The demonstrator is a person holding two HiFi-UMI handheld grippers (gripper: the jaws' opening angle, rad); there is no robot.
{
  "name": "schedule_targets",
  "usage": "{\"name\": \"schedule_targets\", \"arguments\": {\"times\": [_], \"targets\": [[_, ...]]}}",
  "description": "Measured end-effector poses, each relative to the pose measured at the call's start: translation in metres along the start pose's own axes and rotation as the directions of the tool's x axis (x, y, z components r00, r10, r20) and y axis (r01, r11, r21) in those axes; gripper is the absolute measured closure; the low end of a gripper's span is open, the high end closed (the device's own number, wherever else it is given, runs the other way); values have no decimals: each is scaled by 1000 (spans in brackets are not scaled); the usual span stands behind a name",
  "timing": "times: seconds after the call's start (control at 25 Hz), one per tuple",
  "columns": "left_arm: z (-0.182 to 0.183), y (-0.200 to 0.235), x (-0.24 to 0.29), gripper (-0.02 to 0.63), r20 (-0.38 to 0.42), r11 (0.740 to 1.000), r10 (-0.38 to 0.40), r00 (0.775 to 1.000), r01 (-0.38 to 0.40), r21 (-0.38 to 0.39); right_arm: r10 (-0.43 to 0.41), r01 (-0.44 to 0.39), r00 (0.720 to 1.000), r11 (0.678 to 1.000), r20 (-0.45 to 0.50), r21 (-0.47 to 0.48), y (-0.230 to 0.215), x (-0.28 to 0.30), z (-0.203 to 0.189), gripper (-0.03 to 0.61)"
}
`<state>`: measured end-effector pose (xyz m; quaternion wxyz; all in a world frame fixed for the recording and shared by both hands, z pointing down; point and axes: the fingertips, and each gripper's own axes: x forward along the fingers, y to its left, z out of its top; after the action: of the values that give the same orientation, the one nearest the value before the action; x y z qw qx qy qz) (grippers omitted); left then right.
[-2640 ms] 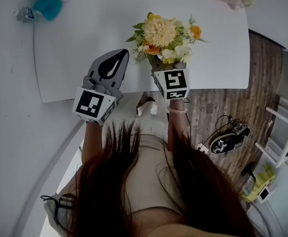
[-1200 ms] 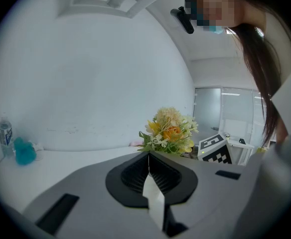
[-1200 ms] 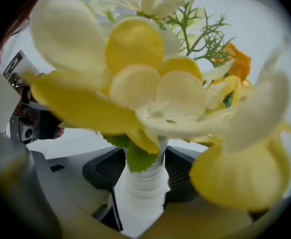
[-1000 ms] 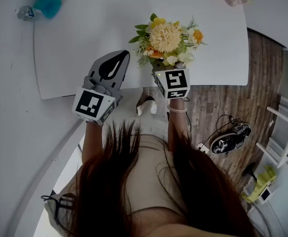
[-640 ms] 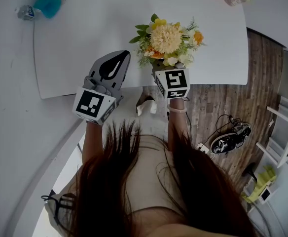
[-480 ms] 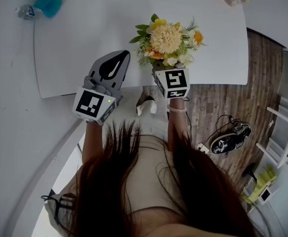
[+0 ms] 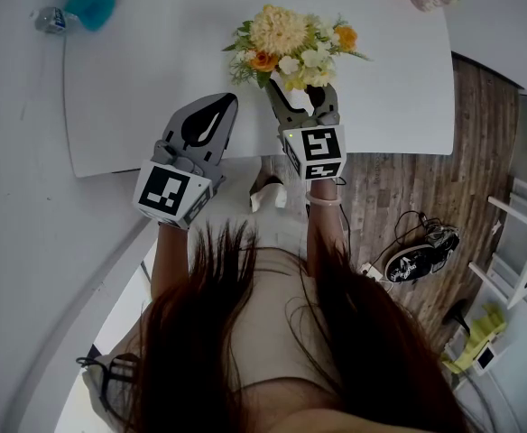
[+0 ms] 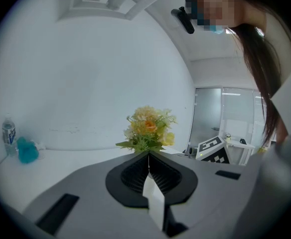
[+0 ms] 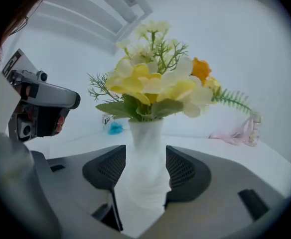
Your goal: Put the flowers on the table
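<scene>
"Looking down from the head view, where do the flowers [image 7: 292, 43] sit relative to the two tools?"

"They stand straight ahead of the right gripper [image 7: 303, 96], out over the white table [image 7: 137, 79] and past its near edge. The left gripper [image 7: 211, 115] hangs just beside it on the left, near the same edge."

"So the right one is nearer. What does the left gripper view give?"

"Its jaws are pressed together with nothing between them. The flowers [image 8: 148, 128] rise beyond the jaw tips, a little to the right, upright above the tabletop [image 8: 61, 156]."

"And the right gripper view?"

"Both ribbed pads [image 9: 110, 171] press the sides of a white vase [image 9: 145, 153], one on each side, so that tool is clamped on the vase. The blooms spread above the jaws. The vase's long axis runs upright, across the line of the jaws."

"Is the base on the table yet?"

"I cannot tell; no view shows the bottom meeting the surface. I judge the table lies directly below, so the coming move is straight down along that upright axis, then letting go. Tilting on release looks like the main risk."
</scene>
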<state>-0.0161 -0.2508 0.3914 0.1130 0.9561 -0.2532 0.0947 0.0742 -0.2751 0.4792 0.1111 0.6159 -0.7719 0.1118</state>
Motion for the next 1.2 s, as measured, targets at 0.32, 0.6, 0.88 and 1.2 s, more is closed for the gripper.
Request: {"name": "schedule_targets", "arguments": {"times": [0.32, 0.6, 0.88, 1.2], "targets": [[1, 0, -3, 609, 6, 1000, -4, 1000, 4, 2, -4, 4, 1000, 1000, 18, -2, 1, 2, 3, 322], [1, 0, -5, 609, 6, 1000, -4, 1000, 4, 3, 1, -1, 1000, 1000, 7, 0, 3, 2, 3, 322], [2, 0, -6, 609, 9, 1000, -8, 1000, 8, 4, 2, -2, 1000, 1000, 19, -7, 4, 3, 5, 322], [2, 1, -10, 610, 10, 1000, -10, 1000, 10, 6, -11, 11, 1000, 1000, 6, -1, 6, 1, 2, 322]]}}
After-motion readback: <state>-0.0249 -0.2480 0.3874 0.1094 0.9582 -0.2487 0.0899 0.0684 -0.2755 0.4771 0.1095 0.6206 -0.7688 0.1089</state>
